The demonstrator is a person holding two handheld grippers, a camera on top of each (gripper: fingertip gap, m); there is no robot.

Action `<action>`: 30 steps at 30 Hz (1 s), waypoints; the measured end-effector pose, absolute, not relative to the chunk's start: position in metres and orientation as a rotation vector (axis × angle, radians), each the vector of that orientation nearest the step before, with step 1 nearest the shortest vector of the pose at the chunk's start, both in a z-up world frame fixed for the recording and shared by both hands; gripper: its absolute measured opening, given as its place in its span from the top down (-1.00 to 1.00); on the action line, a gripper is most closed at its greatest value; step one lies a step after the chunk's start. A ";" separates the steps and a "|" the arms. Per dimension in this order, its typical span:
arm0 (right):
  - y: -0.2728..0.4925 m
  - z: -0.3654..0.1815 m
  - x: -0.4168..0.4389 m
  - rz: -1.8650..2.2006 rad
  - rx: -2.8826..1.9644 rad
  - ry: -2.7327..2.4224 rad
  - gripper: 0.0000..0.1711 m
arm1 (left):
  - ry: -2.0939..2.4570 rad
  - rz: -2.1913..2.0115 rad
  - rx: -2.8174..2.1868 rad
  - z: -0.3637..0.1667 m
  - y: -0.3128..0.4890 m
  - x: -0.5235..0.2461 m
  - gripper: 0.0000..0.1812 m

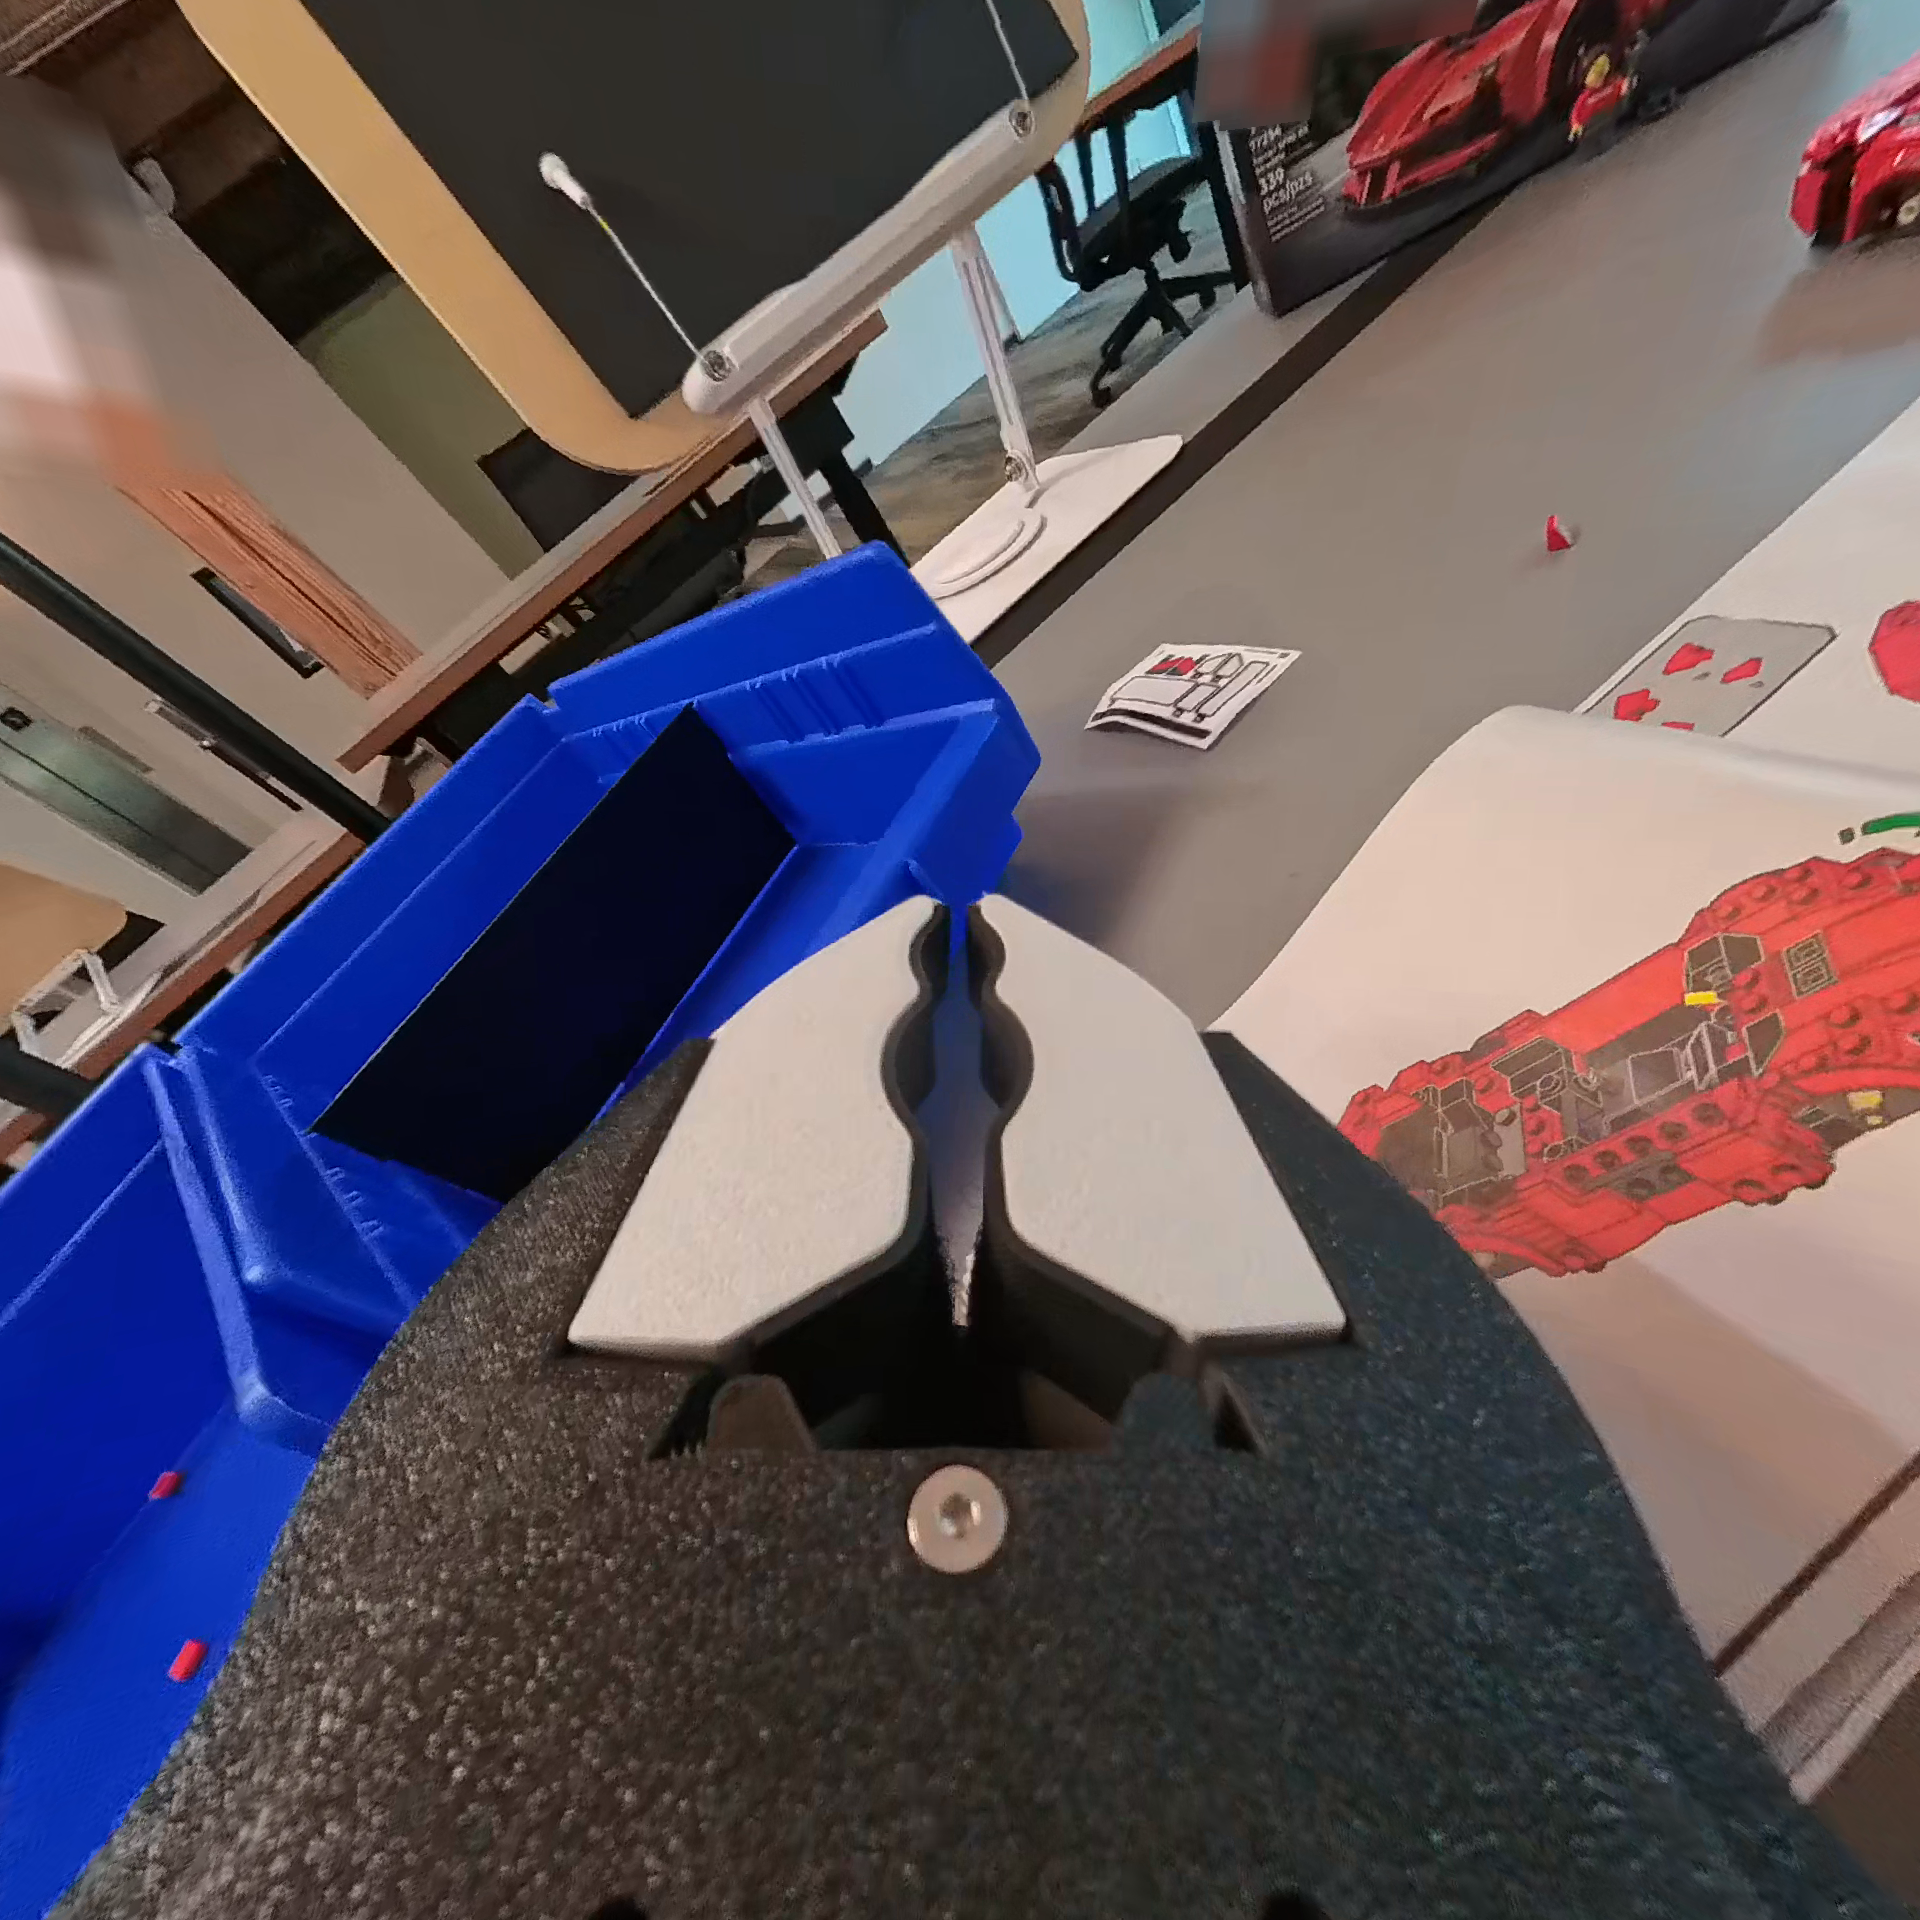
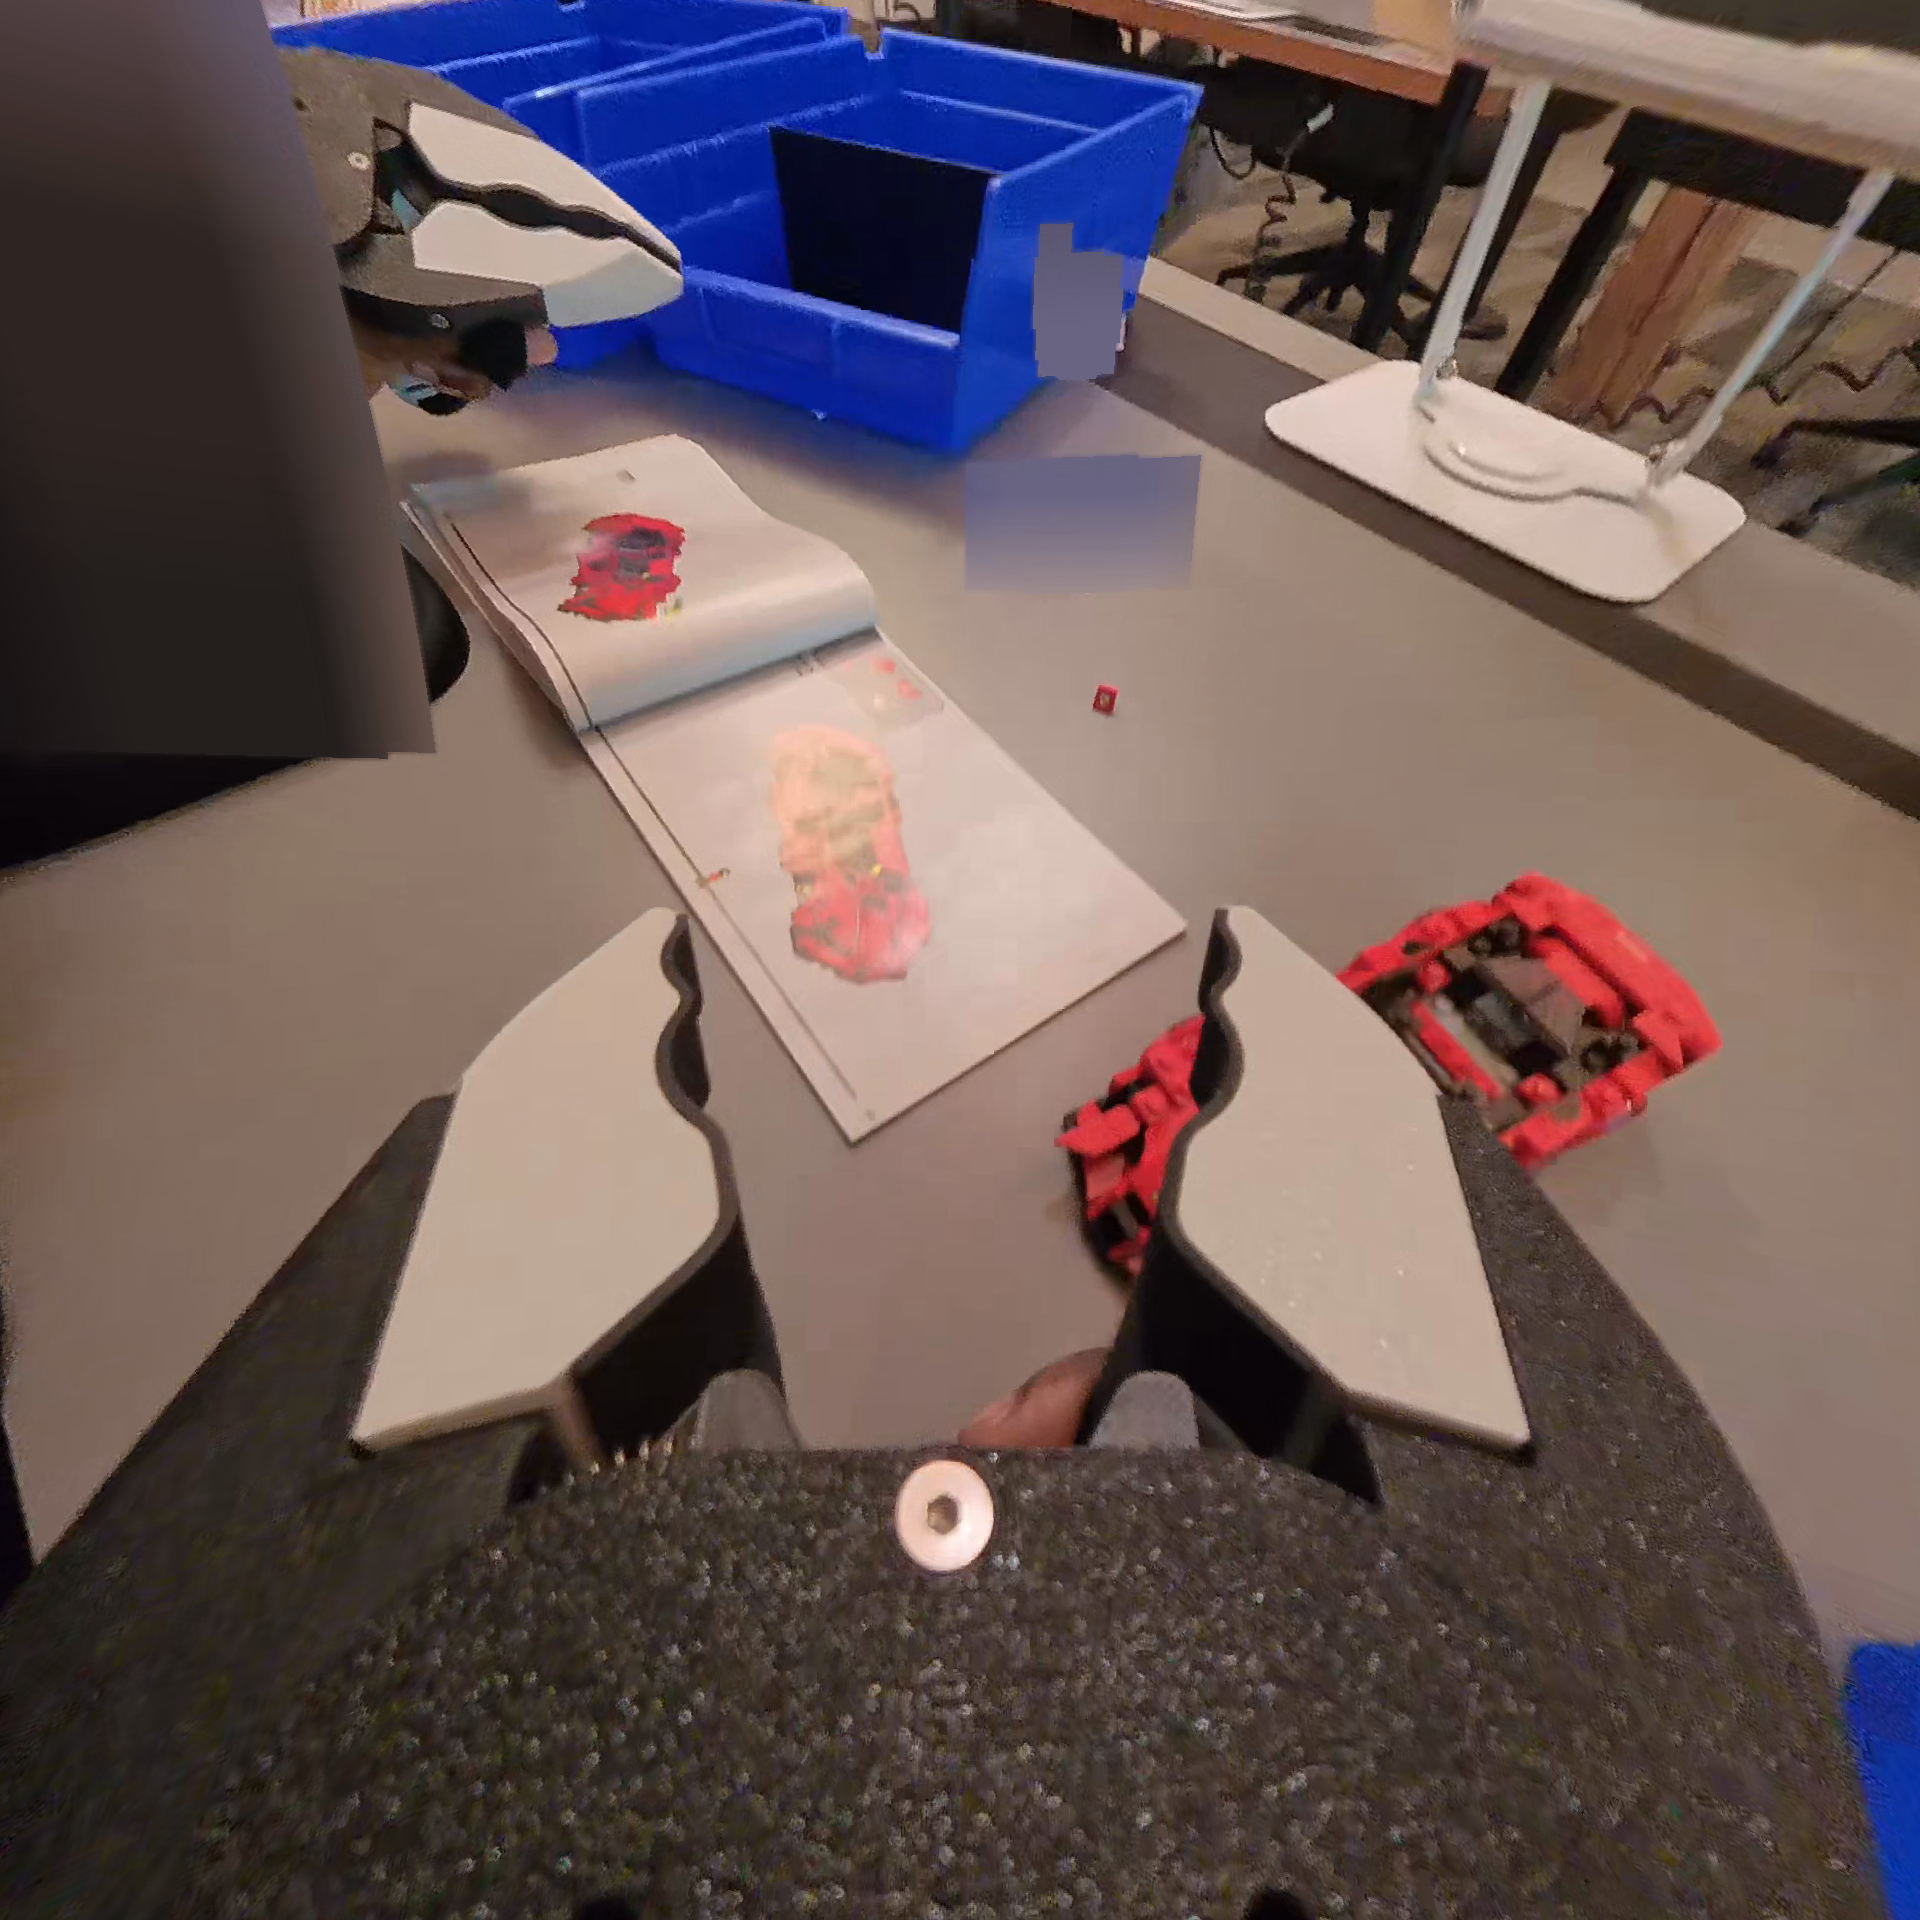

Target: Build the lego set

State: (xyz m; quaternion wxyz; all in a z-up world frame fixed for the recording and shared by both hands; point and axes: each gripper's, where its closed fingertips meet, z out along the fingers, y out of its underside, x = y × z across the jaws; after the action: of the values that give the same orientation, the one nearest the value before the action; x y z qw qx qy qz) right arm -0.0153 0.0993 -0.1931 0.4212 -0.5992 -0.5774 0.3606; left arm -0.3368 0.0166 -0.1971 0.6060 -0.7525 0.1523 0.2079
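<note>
Office: swivel chair (image 1: 1127, 239) w/ rows of desks (image 1: 623, 540) (carpeted floor)

white lamp base (image 2: 1507, 488) on grey table (image 2: 1351, 748), black office chair (image 1: 1127, 239) beyond

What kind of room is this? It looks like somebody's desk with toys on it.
Probably an office or lab workspace, used for building a toy car. A grey table holds blue parts bins and an open instruction booklet; rolling office chairs and more desks stand behind.

Left view sits close beside the bin (image 1: 727, 831), tilted; right looks down the table; both share bin (image 2: 935, 260) and booklet (image 2: 831, 831)
</note>
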 end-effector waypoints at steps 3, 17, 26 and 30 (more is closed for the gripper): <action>0.102 -0.204 -0.005 0.897 -1.532 -1.399 -0.08 | 0.375 0.522 -1.746 -0.201 0.018 -0.337 0.97; 0.123 -0.214 0.019 0.963 -1.556 -1.094 -0.06 | 0.401 0.556 -1.748 -0.206 0.021 -0.335 0.97; 0.121 -0.234 0.027 0.849 -1.686 -1.155 -0.08 | 0.422 0.575 -1.753 -0.209 0.022 -0.335 0.96; 0.117 -0.246 0.035 0.820 -1.764 -1.196 -0.07 | 0.515 0.610 -1.764 -0.210 0.027 -0.330 0.95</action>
State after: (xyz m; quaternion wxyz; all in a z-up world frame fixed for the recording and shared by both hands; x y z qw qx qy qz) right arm 0.0354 0.1165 -0.2455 0.4161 -0.7025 -0.4762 0.3264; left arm -0.3297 0.0265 -0.2101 0.5669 -0.7505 0.2193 0.2595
